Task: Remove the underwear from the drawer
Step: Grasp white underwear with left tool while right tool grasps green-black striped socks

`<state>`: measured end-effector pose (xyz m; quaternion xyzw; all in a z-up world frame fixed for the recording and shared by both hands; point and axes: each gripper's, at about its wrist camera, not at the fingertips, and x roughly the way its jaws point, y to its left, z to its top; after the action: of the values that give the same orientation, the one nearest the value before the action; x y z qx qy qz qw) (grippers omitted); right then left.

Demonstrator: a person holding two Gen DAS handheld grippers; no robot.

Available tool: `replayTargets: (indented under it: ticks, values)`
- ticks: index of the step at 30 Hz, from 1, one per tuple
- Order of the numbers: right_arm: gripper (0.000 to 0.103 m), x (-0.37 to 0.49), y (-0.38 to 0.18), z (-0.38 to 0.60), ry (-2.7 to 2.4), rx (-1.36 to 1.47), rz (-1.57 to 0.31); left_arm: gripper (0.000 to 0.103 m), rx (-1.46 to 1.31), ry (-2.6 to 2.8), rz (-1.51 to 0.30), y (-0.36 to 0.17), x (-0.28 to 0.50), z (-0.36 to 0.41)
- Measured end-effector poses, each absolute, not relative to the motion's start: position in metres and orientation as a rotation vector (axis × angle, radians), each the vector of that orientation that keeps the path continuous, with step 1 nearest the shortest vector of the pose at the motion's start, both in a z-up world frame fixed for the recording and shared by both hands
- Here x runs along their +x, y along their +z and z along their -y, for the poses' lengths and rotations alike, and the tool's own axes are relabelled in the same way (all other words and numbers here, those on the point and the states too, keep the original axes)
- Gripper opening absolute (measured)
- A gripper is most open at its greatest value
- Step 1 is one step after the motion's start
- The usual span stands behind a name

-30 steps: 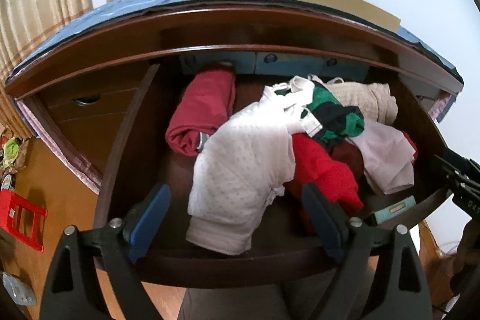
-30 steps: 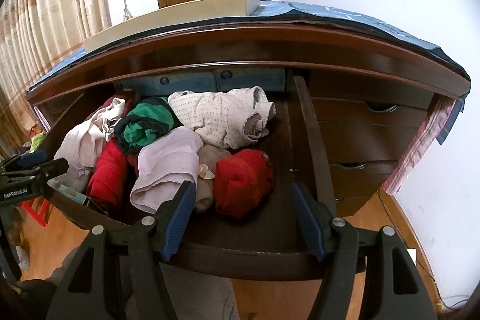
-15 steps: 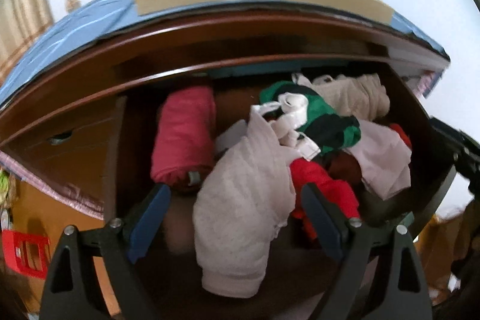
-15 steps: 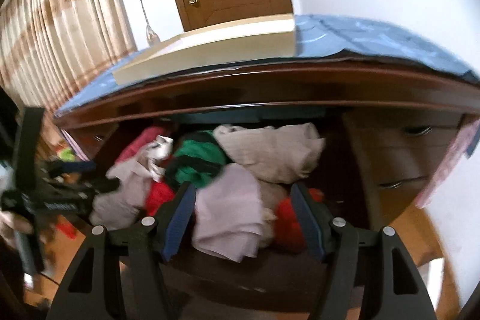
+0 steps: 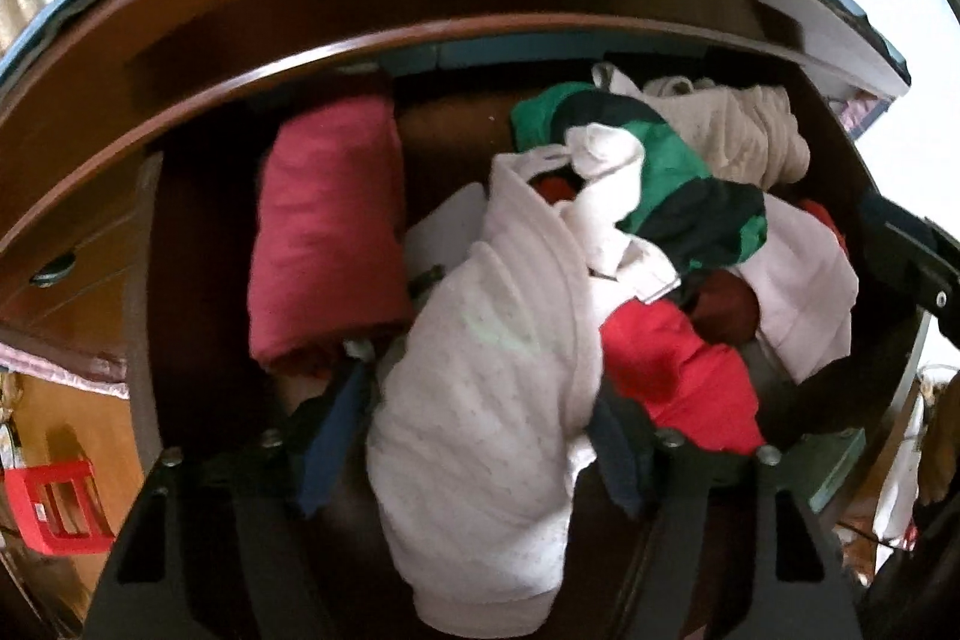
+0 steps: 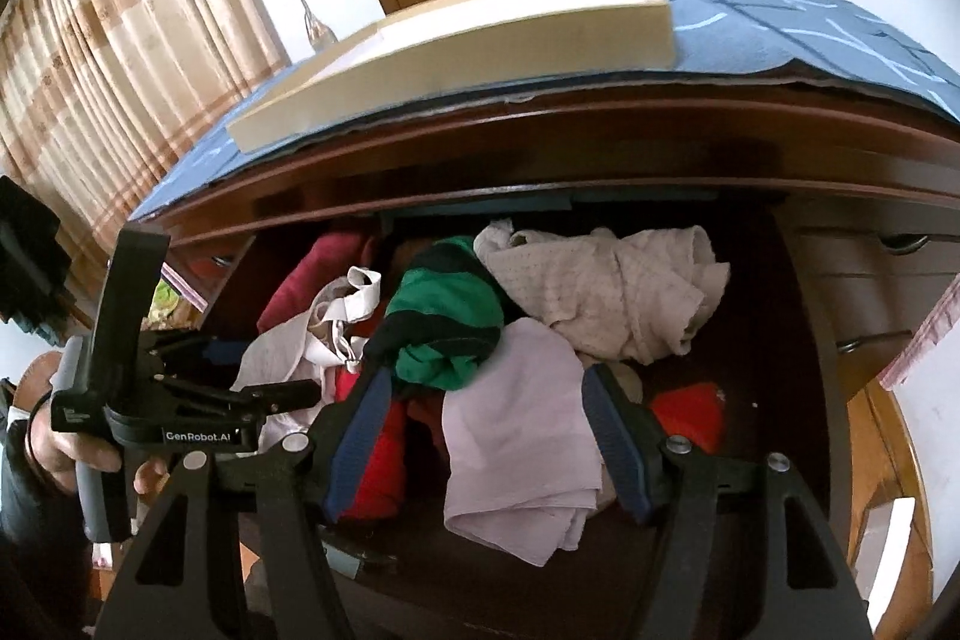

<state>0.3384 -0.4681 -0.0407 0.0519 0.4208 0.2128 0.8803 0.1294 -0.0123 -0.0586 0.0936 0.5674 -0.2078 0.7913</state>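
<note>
The dark wooden drawer [image 5: 139, 340] stands pulled out, full of loose garments. My left gripper [image 5: 480, 442] points steeply down into it. Its jaws are closing, and the blue pads [image 5: 336, 436] touch both sides of a white dotted piece of underwear [image 5: 480, 388] that bulges between them. The right wrist view shows that left gripper [image 6: 270, 370] in a person's hand at the drawer's left end. My right gripper [image 6: 489, 436] hovers open above the drawer [image 6: 810, 340]. A pale lilac garment [image 6: 516, 436] lies below its gap, untouched.
Around these lie a maroon roll [image 5: 324, 232], a green and navy striped garment [image 6: 444, 322], a red piece [image 5: 678, 370] and a beige dotted one [image 6: 612, 292]. A cream flat box [image 6: 456, 40] rests on the dresser's blue cloth [image 6: 810, 28]. Closed drawers [image 6: 888, 292] sit right.
The left gripper came forward and down over the drawer and its jaws narrowed around the white dotted underwear. The right gripper shifted left and rose, from the red garment to above the lilac one.
</note>
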Motion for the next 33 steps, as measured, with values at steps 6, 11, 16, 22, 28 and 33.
replayTargets:
  ticks: [6, 11, 16, 22, 28, 33]
  values:
    - [0.074, 0.351, -0.04, 0.458, 0.443, 0.111, -0.958, 0.045, 0.197, -0.49, -1.233, -0.059, 0.127, 0.017]
    - [0.074, 0.36, -0.04, 0.447, 0.458, 0.056, -0.952, 0.037, 0.083, -0.499, -1.184, -0.043, 0.123, -0.002]
    - [0.074, 0.386, -0.039, 0.438, 0.486, 0.089, -0.964, 0.037, 0.022, -0.483, -1.081, -0.013, 0.11, -0.019]
    - [0.074, 0.415, -0.058, 0.408, 0.504, 0.089, -1.056, 0.037, -0.047, -0.48, -0.996, 0.011, 0.105, -0.039]
    - [0.074, 0.437, -0.077, 0.379, 0.465, -0.006, -1.154, 0.037, -0.058, -0.49, -0.952, 0.027, 0.098, -0.051]
    - [0.064, 0.453, -0.096, 0.369, 0.424, -0.07, -1.241, 0.037, -0.067, -0.47, -0.932, 0.028, 0.093, -0.059]
